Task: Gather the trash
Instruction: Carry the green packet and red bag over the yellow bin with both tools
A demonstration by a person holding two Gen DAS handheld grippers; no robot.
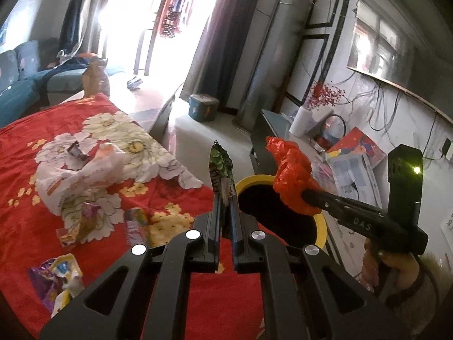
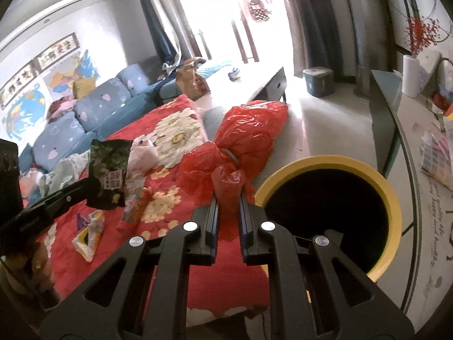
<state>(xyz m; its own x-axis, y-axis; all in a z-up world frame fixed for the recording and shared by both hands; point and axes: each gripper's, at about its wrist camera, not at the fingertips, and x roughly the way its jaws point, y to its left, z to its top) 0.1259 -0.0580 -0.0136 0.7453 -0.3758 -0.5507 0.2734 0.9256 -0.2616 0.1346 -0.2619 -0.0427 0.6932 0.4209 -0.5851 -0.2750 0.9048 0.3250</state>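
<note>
Everything here sits around the yellow-rimmed bin [image 2: 334, 161], which stands on the floor just off the corner of the red flowered blanket [image 1: 25, 147]. The left gripper [image 1: 225, 198] is pressed together on a green snack wrapper [image 1: 220, 167], which stands up edge-on from between its fingers, just to the blanket side of the bin's rim; from the right wrist view the same wrapper [image 2: 109, 172] shows its flat printed face, hanging out over the blanket and well clear of the bin's mouth. The right gripper [image 2: 228, 198] pinches a crumpled red plastic bag [image 2: 249, 136] by its knotted neck, the bulk of the bag ballooning out ahead of the fingertips, beside the bin's rim on the blanket side. From the left wrist view that bag [image 1: 291, 175] hangs right over the bin's dark opening [image 1: 271, 212], with the person's hand [image 1: 393, 266] gripping the handle behind it. More litter lies on the blanket, farther from the bin: a white plastic bag [image 1: 76, 175], a small dark wrapper [image 1: 76, 151] on top of it, and bright purple-and-yellow packets [image 1: 59, 280] nearer the camera.
</note>
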